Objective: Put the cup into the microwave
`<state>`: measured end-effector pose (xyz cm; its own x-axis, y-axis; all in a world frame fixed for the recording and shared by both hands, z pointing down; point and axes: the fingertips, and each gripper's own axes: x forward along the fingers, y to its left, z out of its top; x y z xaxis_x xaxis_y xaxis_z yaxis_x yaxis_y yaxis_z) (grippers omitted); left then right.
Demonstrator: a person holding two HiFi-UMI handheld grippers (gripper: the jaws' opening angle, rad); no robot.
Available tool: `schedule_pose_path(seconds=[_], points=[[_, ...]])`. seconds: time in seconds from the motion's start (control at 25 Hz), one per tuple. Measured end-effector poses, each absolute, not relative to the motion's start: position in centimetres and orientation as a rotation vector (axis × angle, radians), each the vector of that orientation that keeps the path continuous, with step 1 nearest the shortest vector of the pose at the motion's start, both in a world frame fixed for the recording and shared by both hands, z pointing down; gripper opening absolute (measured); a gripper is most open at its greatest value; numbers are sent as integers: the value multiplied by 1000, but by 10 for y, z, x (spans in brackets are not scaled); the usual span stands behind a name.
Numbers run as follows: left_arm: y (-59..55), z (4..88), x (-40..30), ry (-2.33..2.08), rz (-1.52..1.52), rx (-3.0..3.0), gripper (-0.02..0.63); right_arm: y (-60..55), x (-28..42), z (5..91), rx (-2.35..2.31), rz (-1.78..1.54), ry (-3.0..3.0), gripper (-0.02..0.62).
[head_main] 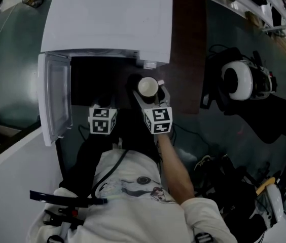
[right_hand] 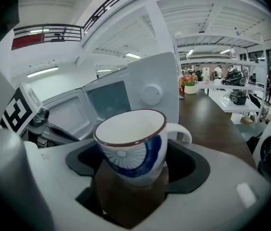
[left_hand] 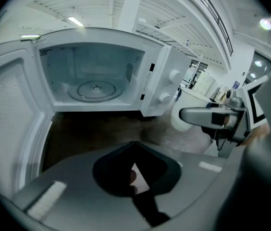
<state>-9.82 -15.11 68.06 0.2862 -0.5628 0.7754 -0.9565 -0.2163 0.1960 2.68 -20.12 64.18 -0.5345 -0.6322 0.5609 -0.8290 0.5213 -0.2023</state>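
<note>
The white cup (right_hand: 131, 146), with a blue pattern and a brown rim, sits upright between the jaws of my right gripper (right_hand: 130, 189), which is shut on it. In the head view the cup (head_main: 148, 87) is just in front of the microwave's (head_main: 110, 19) control panel side, to the right of the opening. The microwave's door (head_main: 51, 97) is swung open to the left. Its cavity and glass turntable (left_hand: 94, 89) hold nothing. My left gripper (left_hand: 134, 177) hangs low before the opening, shut on nothing, with the cup (left_hand: 182, 119) to its right.
The microwave stands on a dark brown tabletop (head_main: 188, 44). White headphones (head_main: 238, 80) and black gear lie to the right of it. The control knobs (left_hand: 170, 85) face me right of the cavity. A white counter edge (head_main: 11, 151) runs at lower left.
</note>
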Motion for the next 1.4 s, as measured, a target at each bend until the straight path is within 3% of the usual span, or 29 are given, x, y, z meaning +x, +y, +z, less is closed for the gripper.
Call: schedule_pose_path(seconds=[0.72,1.4], points=[[-150,677,-175,-1518,681,1778,0,-197,-79,638,952,573,-2452,400],[-165,678,-203,-1582,622,1699,0,-231,-127,643,842,544,-2490,399]])
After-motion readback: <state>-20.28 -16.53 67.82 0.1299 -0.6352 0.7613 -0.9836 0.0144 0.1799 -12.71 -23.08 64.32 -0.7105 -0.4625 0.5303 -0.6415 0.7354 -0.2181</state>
